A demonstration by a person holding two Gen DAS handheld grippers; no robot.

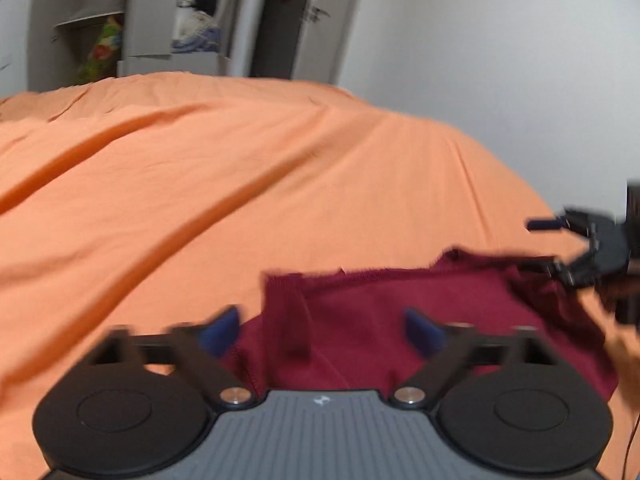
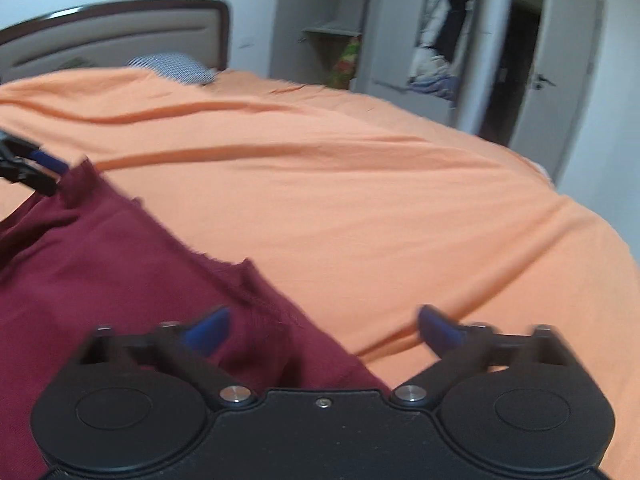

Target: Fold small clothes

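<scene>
A dark red garment [image 1: 360,320] lies spread on an orange bedsheet [image 1: 240,200]. My left gripper [image 1: 322,330] is open and hovers over the garment's left part, blue pads wide apart. In that view the right gripper [image 1: 540,244] shows at the far right, open at the garment's far corner. In the right wrist view the garment [image 2: 100,264] covers the lower left. My right gripper [image 2: 322,328] is open, its left pad over the garment's hemmed edge and its right pad over bare sheet. The left gripper [image 2: 36,172] appears at the left edge by the garment's far corner.
The orange sheet [image 2: 380,200] has long creases. A headboard [image 2: 120,28] and a patterned pillow [image 2: 172,66] are at the bed's far end. An open wardrobe with clothes [image 2: 436,40] and a door [image 2: 556,80] stand beyond.
</scene>
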